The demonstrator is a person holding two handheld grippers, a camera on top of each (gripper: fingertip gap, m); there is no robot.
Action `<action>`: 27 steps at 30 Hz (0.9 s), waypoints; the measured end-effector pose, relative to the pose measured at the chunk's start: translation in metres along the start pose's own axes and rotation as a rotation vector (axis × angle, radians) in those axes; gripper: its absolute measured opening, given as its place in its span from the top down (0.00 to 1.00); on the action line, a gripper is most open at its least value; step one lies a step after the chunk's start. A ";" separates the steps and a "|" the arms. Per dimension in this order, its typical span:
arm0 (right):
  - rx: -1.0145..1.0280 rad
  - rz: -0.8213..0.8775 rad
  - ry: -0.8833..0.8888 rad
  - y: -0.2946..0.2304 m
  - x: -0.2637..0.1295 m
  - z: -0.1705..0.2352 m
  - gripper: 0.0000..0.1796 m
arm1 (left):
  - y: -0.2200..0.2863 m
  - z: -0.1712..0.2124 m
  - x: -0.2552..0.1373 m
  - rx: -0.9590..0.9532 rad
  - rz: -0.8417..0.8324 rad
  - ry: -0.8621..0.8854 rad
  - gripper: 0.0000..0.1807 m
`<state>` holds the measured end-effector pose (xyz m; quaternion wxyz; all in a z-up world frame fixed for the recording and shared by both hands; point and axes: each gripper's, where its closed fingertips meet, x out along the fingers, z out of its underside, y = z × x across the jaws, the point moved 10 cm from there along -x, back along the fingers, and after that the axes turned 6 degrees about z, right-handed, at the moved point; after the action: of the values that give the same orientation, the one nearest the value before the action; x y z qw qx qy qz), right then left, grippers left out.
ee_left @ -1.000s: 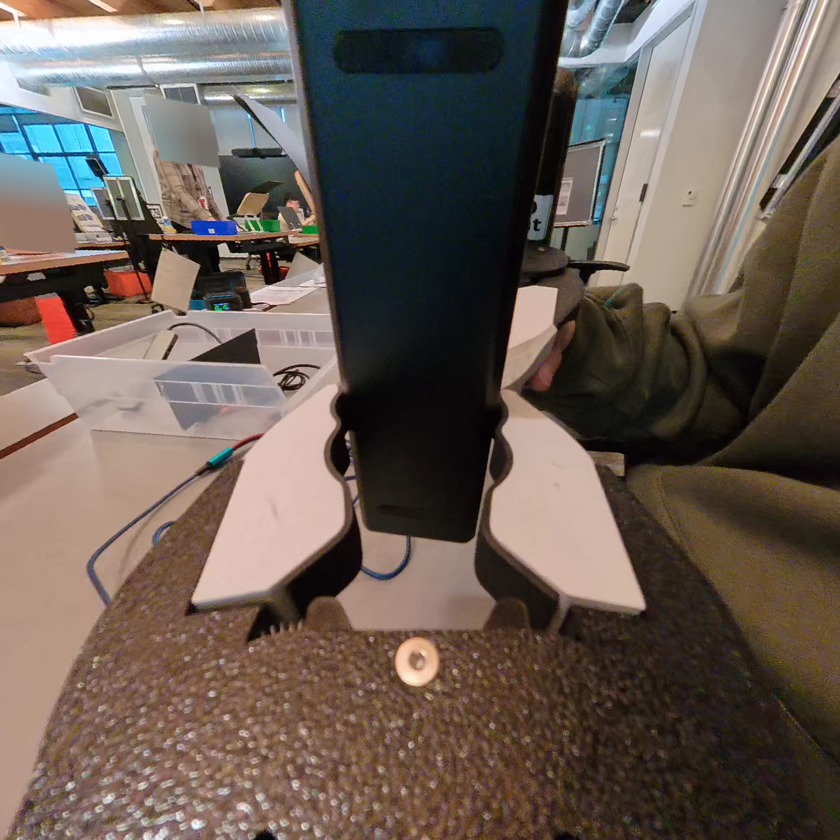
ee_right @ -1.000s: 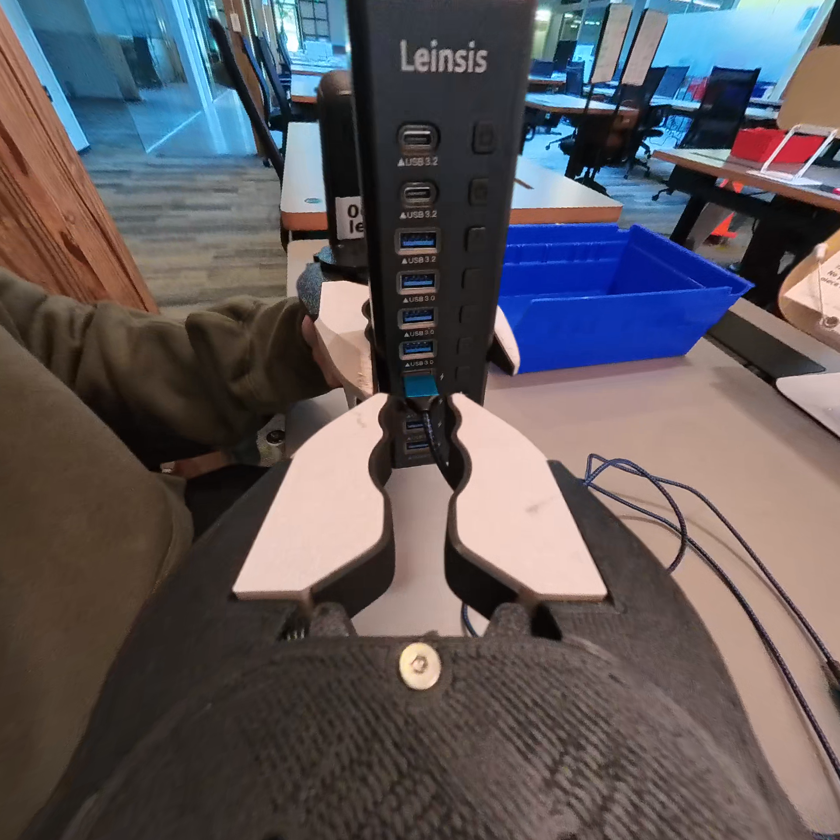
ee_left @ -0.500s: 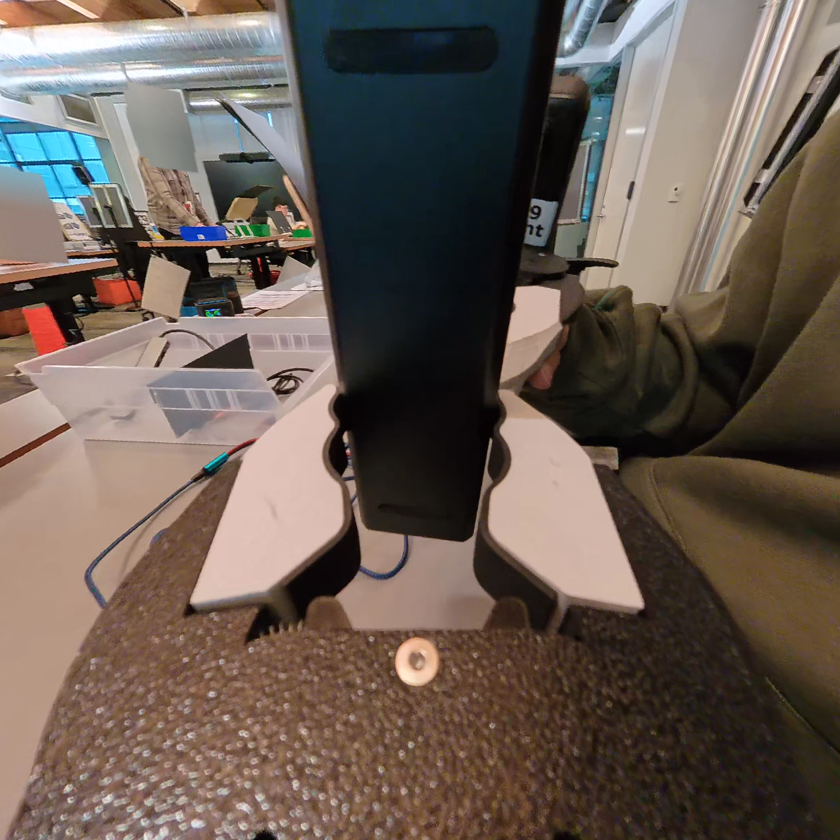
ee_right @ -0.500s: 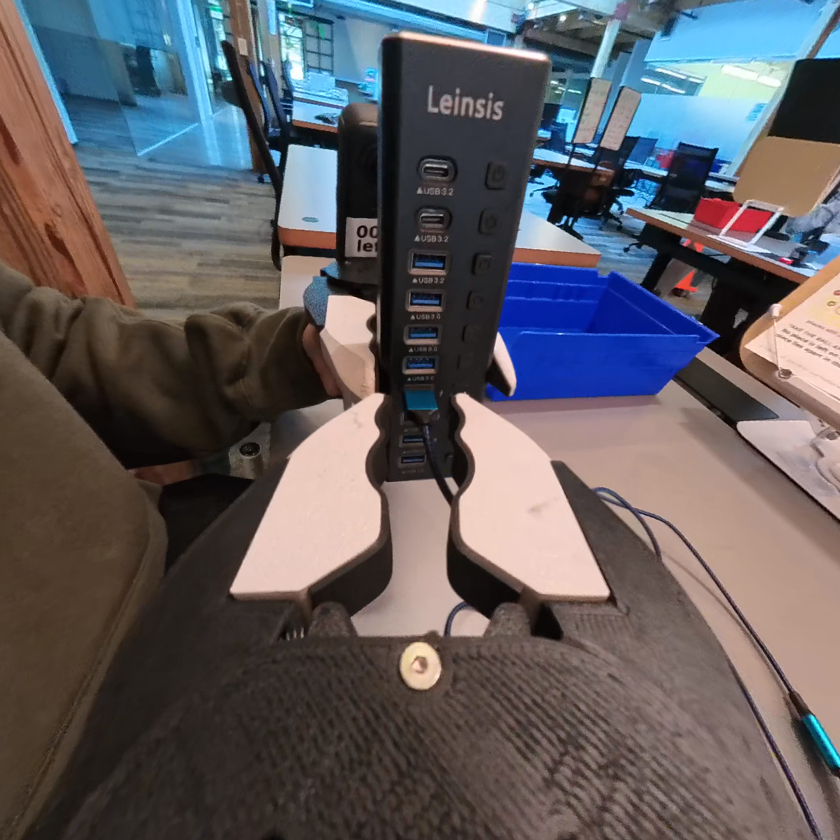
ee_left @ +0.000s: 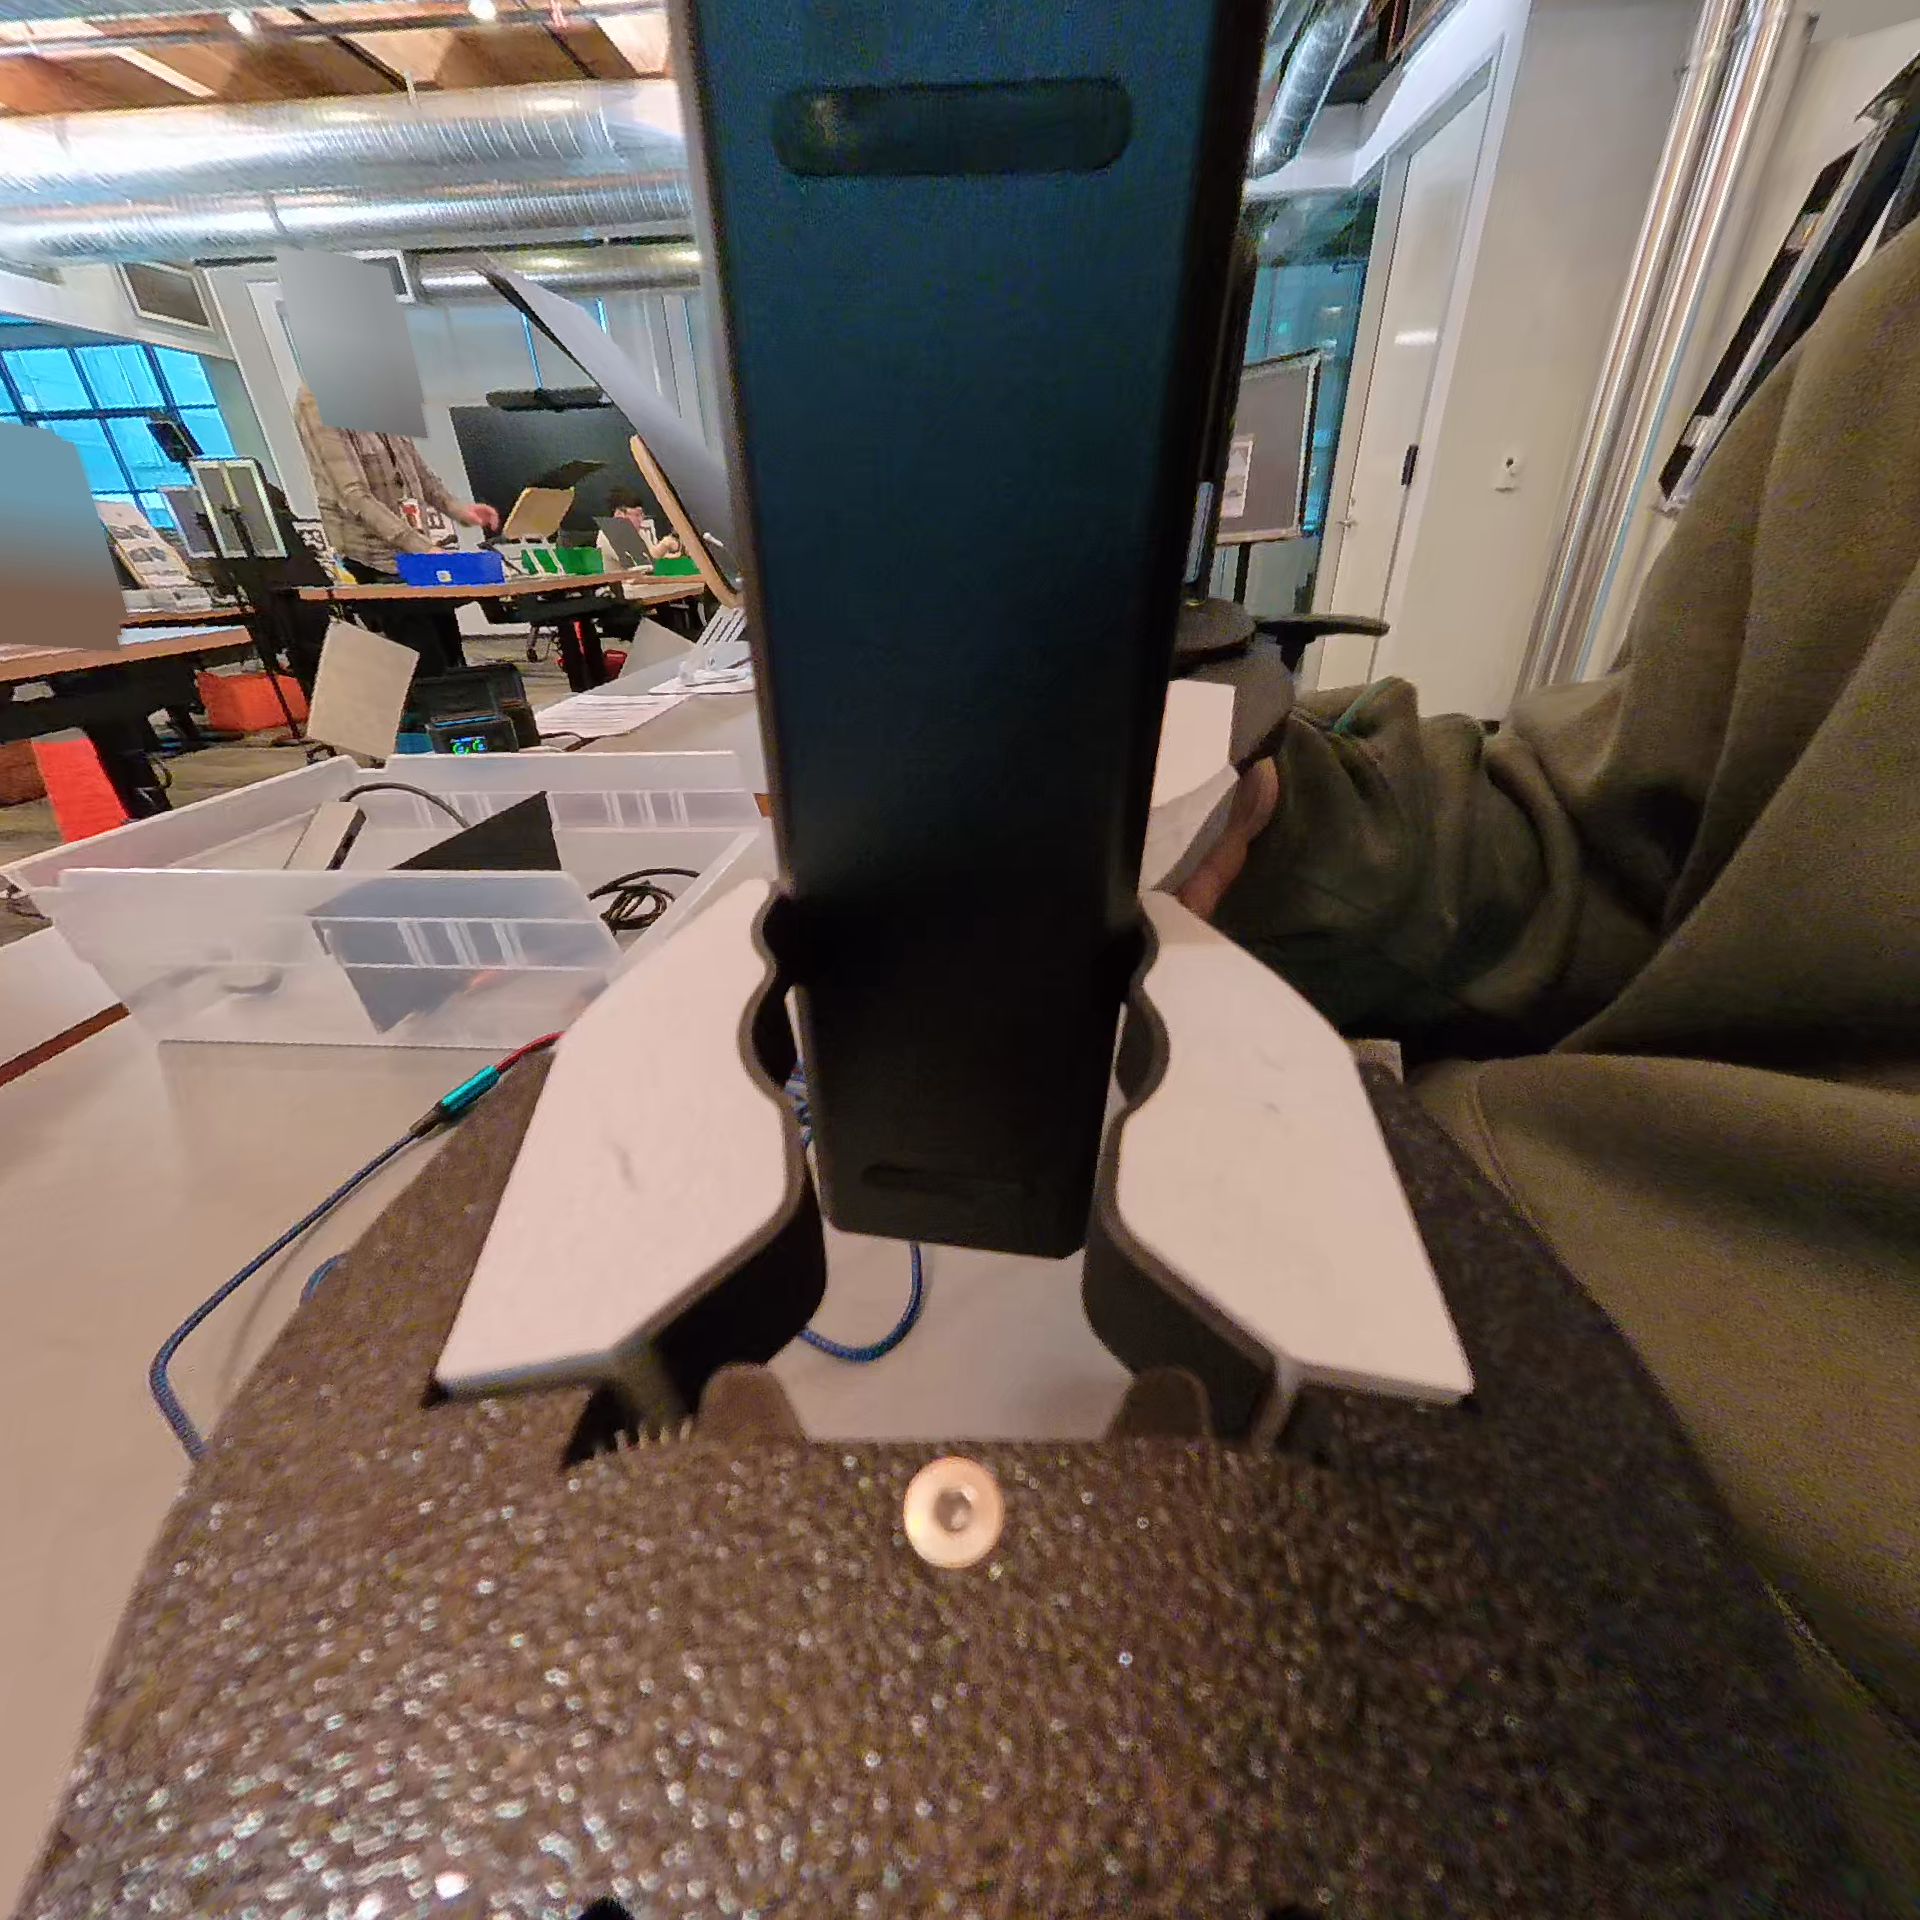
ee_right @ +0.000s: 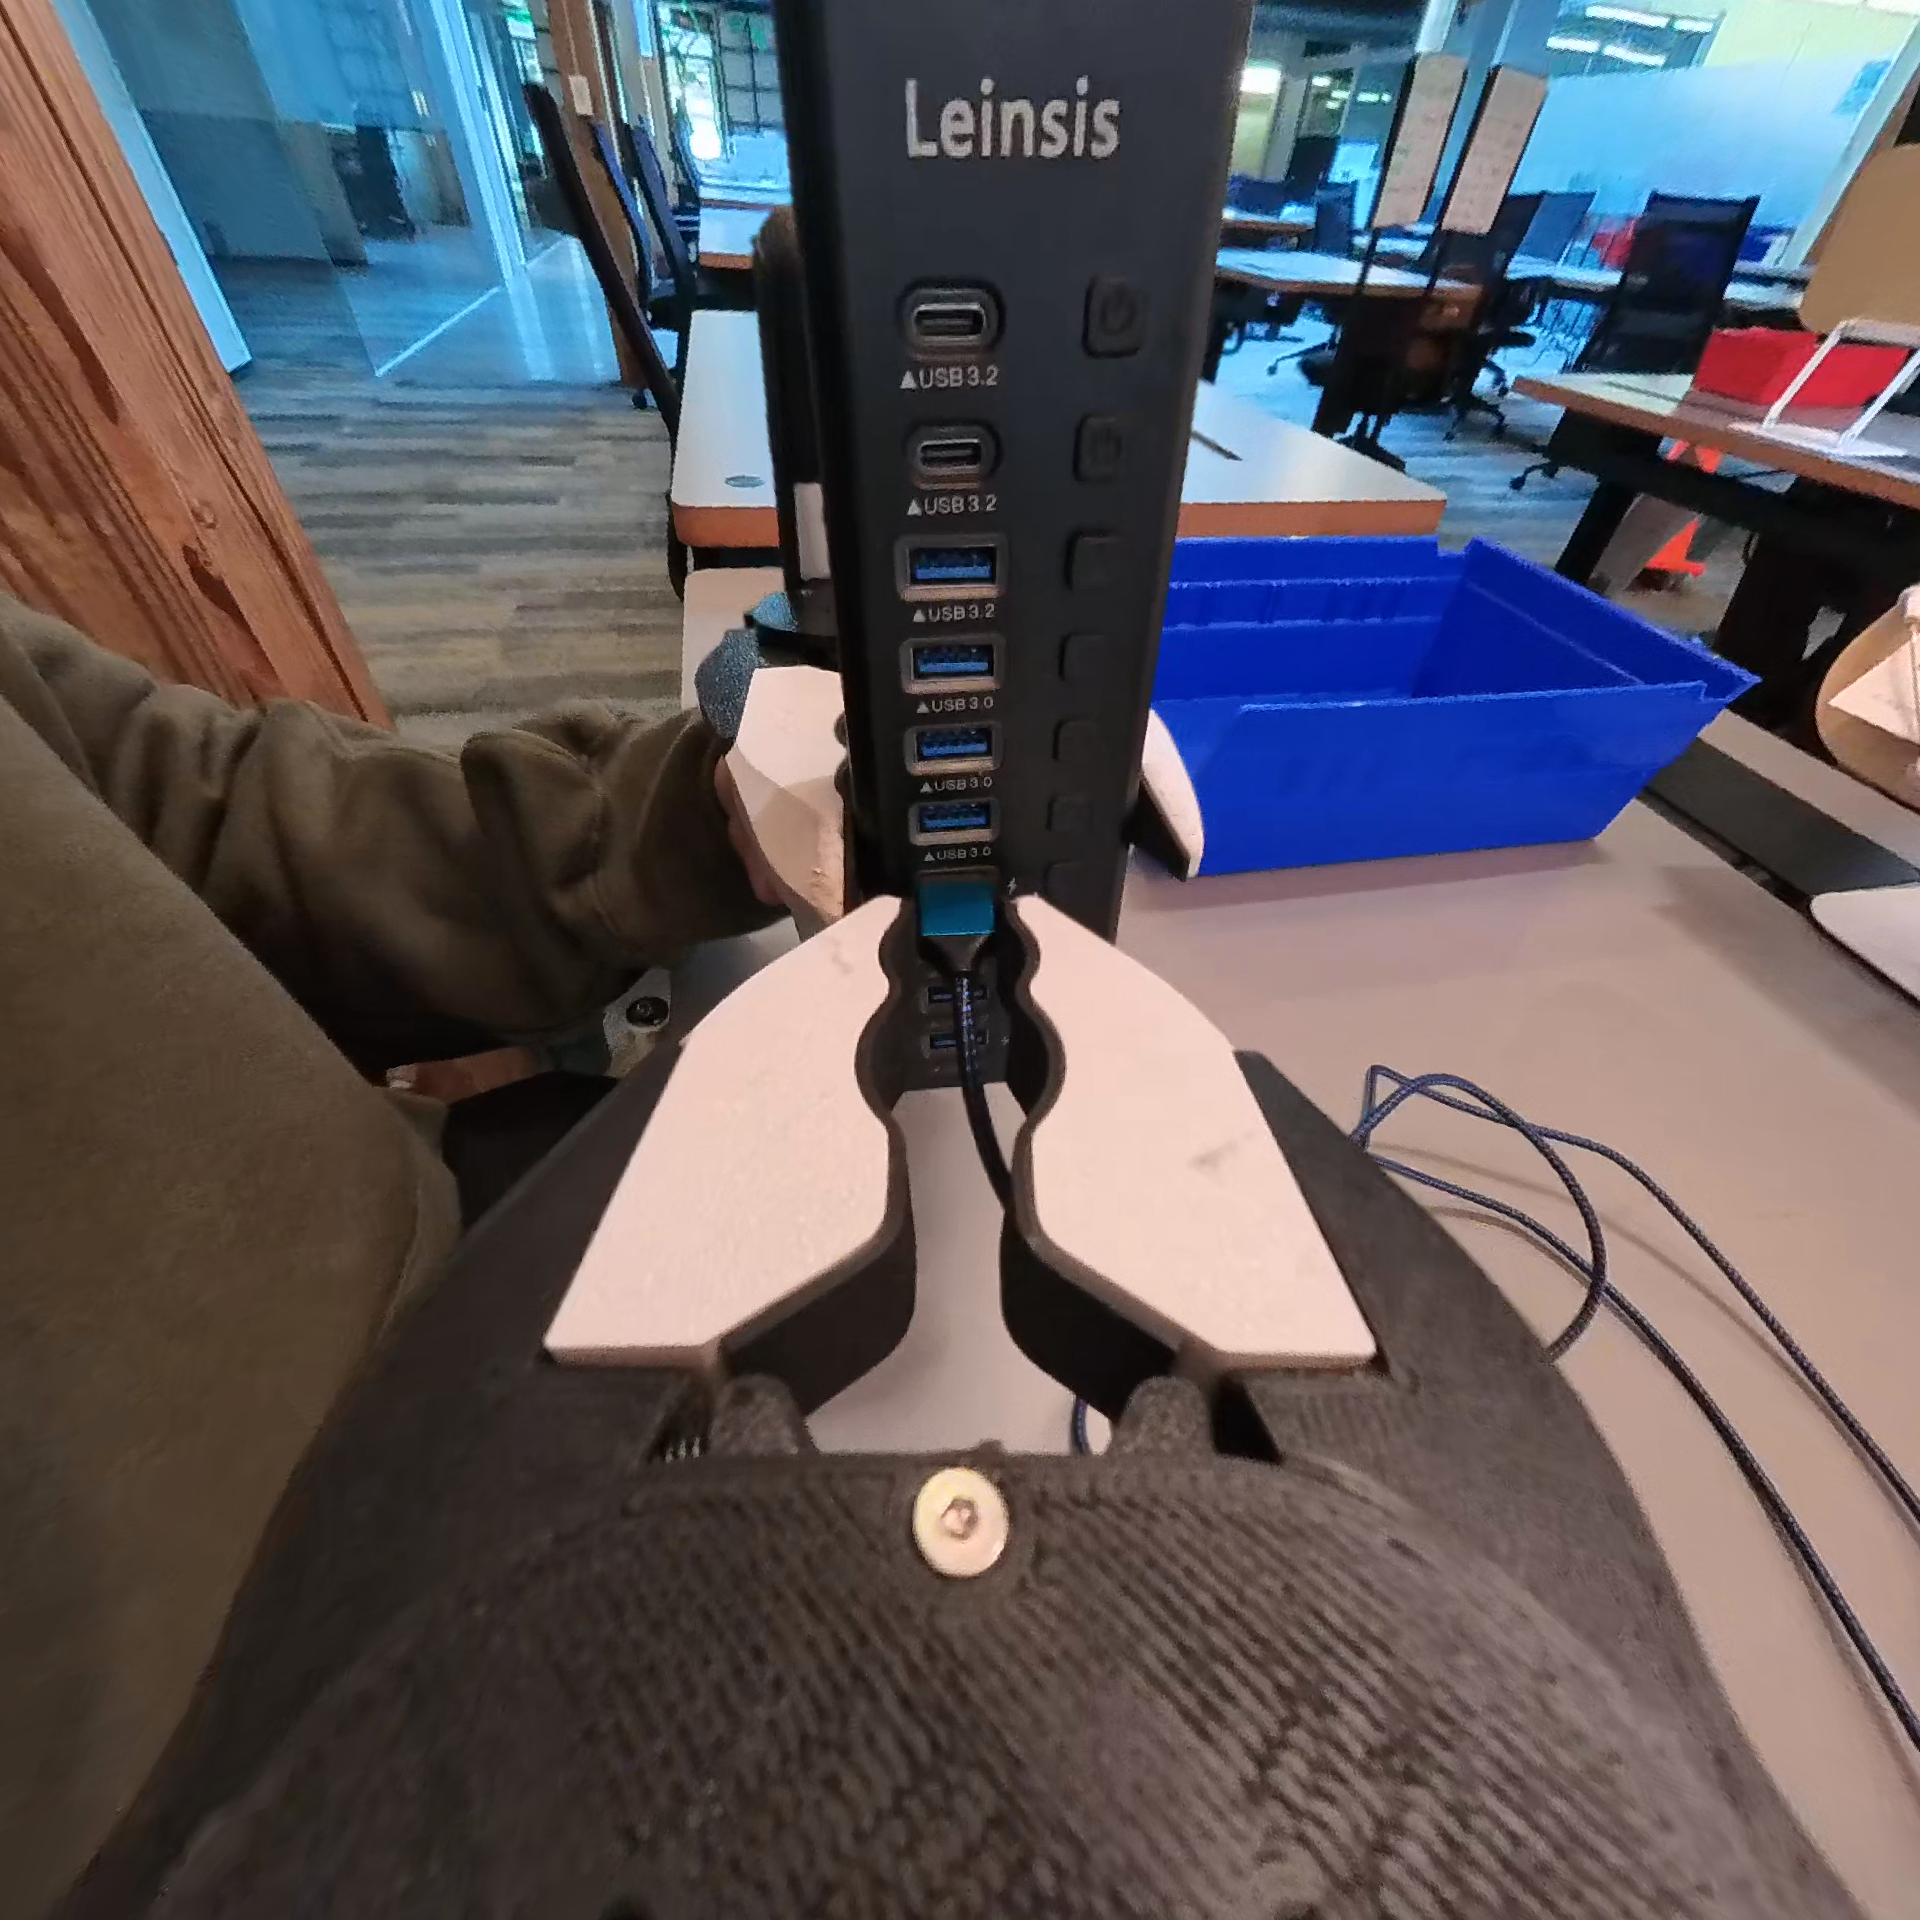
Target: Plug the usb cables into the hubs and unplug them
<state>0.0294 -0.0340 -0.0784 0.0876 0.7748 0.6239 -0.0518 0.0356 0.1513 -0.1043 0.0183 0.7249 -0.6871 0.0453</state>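
Right wrist view: blue bin (ee_right: pixel 1434 717) on grey table (ee_right: pixel 1455 997), office desks behind.

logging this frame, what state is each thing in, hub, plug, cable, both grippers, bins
tall black usb hub: upright, clamped
teal usb plug: seated in a hub port
blue braided cable: slack on table
left gripper: shut on hub
right gripper: at plug, grip unclear
blue plastic bin: open
clear plastic bin: open

We see the hub (ee_right: pixel 997 499) standing upright on the table (ee_right: pixel 1455 1018) between both claws — left claw (ee_left: pixel 951 935) behind it, right claw (ee_right: pixel 956 925) before it. A bin (ee_right: pixel 1434 769) sits behind-right; cable (ee_right: pixel 1621 1247) trails right.
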 end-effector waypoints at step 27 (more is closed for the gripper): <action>-0.149 0.003 -0.295 -0.002 -0.019 -0.028 0.92 | 0.007 -0.010 0.019 0.033 -0.023 -0.080 0.67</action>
<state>0.0228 -0.0466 -0.0479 0.2354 0.7512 0.6052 -0.1184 0.0293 0.1334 -0.0926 -0.0204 0.7341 -0.6782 0.0274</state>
